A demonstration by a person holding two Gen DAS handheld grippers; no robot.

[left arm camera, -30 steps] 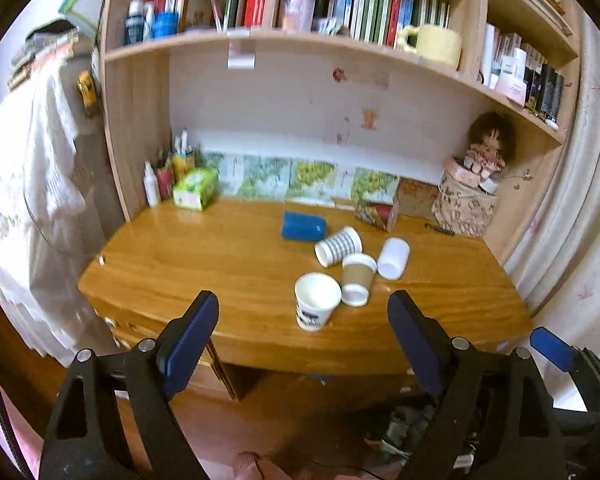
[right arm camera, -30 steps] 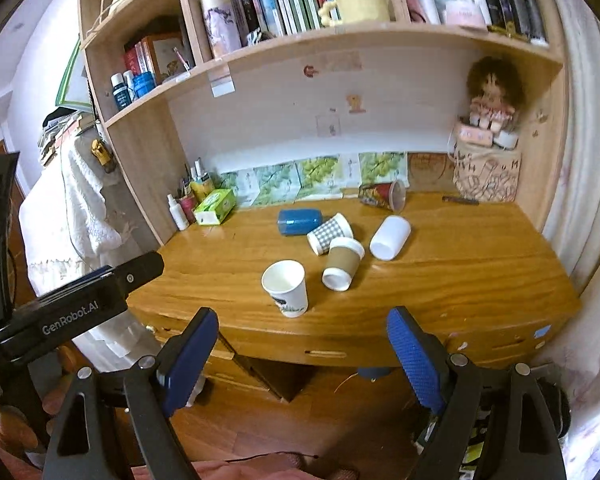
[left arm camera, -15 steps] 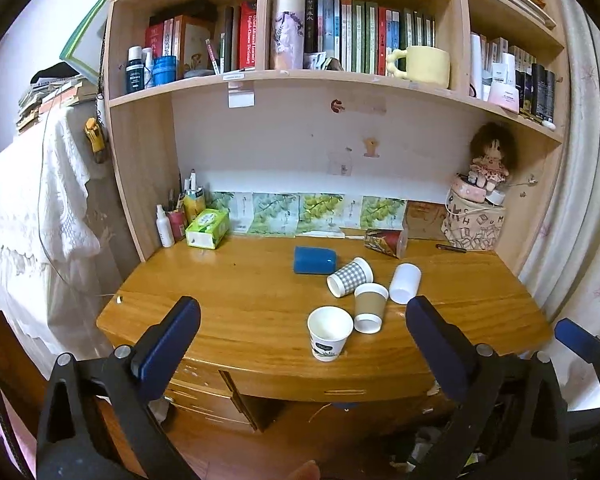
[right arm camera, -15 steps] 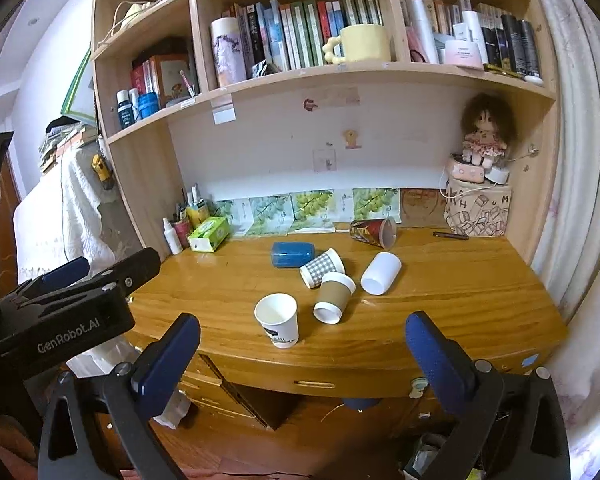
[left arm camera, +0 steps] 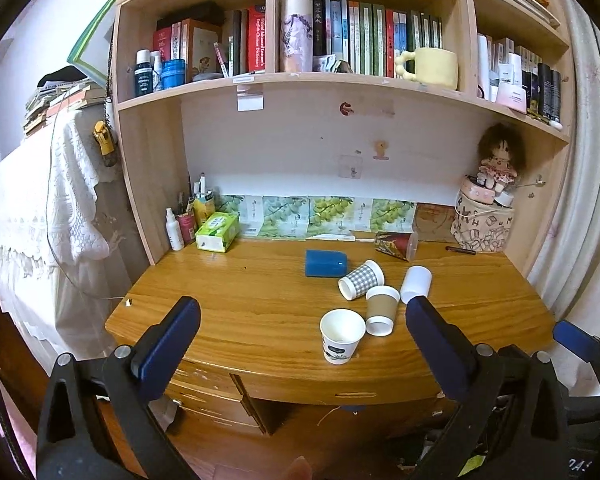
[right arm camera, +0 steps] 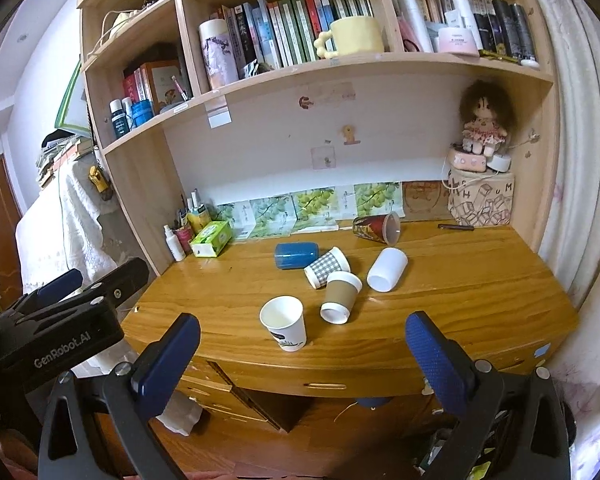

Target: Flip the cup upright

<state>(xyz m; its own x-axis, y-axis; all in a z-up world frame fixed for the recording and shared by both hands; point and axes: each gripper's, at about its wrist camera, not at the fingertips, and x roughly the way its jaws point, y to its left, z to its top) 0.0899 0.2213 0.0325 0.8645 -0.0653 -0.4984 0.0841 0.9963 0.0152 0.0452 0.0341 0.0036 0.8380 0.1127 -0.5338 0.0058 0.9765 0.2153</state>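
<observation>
Looking along your claws, you see a wooden surface [left arm camera: 236, 304] under a bookshelf [left arm camera: 340, 80], with a lace-draped cabinet [left arm camera: 40, 216] at far left and a curtain [right arm camera: 580, 160] on the right. Near the front edge a white paper cup [left arm camera: 341, 340] stands upright, mouth up. Just behind it a brown-sleeved cup [left arm camera: 381, 309] lies on its side, touching or almost touching a checked cup [left arm camera: 360, 279], also tipped over. A blue cup [left arm camera: 325, 263], a plain white cup [left arm camera: 416, 283] and a red patterned cup [left arm camera: 394, 245] lie on their sides farther back. A green tissue box [left arm camera: 217, 231] sits at far left, a doll [left arm camera: 498, 164] on a lettered box at far right.

Your left claw [left arm camera: 300, 340] and right claw [right arm camera: 300, 344] are both spread wide with nothing between the pads, short of the front edge. Since a second ago both have pulled back and tilted up: more shelf shows, and the cups look unmoved, though the fisheye makes that hard to confirm.
</observation>
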